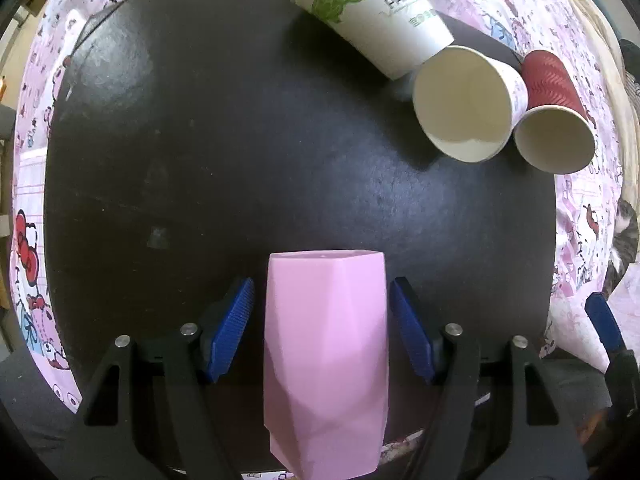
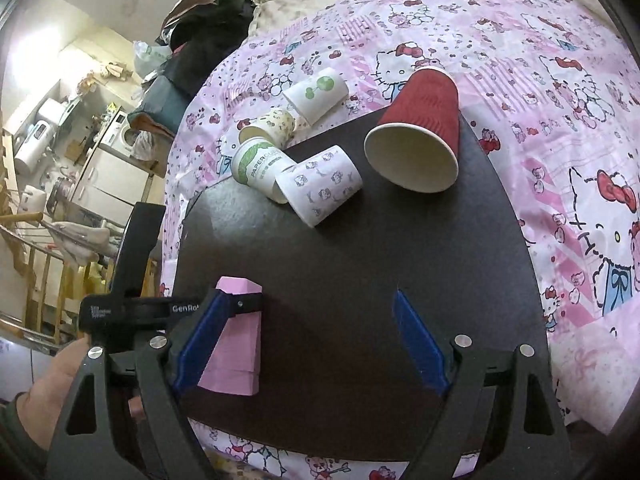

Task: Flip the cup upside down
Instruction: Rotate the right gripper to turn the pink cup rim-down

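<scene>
Pink faceted cup (image 1: 326, 360) is seen standing on the black table (image 1: 240, 160), flanked untouched by the wide-open left tool (image 1: 322, 320); closing comes next. Right tool (image 2: 308, 340) is held open, empty.

The green-leaf paper cup (image 1: 372, 12), lying on its side far ahead and to the right of the left jaws, carries "PAPER" in grey letters, cut off at the frame edge, with small green print below too small to read. In the right wrist view the same cup (image 2: 262, 168) reads "PAPER CUP". The black left gripper (image 2: 132, 310), beside the right jaws, shows "GenRo", the rest hidden.
</scene>
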A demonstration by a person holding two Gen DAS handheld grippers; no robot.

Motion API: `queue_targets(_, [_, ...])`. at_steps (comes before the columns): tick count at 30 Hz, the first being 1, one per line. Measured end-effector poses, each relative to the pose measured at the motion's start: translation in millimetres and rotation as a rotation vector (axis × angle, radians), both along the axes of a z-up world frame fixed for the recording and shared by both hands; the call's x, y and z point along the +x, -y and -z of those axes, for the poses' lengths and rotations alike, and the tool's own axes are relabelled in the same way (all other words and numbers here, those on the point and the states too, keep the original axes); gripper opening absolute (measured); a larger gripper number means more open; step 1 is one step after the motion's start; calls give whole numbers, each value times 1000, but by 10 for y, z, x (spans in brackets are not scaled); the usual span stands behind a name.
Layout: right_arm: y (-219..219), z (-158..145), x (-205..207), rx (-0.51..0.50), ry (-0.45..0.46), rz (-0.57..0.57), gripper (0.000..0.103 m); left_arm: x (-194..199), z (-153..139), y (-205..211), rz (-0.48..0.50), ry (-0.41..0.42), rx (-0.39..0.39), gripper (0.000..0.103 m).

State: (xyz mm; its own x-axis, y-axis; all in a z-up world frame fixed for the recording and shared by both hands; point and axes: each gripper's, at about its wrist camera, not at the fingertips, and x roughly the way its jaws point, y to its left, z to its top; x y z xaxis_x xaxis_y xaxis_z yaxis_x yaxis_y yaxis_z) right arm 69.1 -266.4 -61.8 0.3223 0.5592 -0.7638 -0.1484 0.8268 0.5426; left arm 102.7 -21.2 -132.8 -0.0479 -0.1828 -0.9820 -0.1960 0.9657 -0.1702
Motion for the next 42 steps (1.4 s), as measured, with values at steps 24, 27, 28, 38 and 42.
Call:
queue_targets(24, [-44, 27, -15, -16, -9, -9, 86, 73, -916, -45, 79, 344, 60, 51])
queue_targets(27, [-50, 19, -18, -24, -3, -10, 86, 37, -1070, 115, 159, 441, 151, 50])
queue_targets(28, [-44, 15, -19, -25, -1, -8, 86, 28, -1094, 156, 183, 458, 179, 49])
queue_targets(38, [55, -10, -17, -9, 3, 28, 86, 13, -1105, 280, 221, 385, 134, 46])
queue_targets(42, [66, -22, -18, 2, 4, 29, 86, -67, -1090, 315, 249, 342, 121, 45])
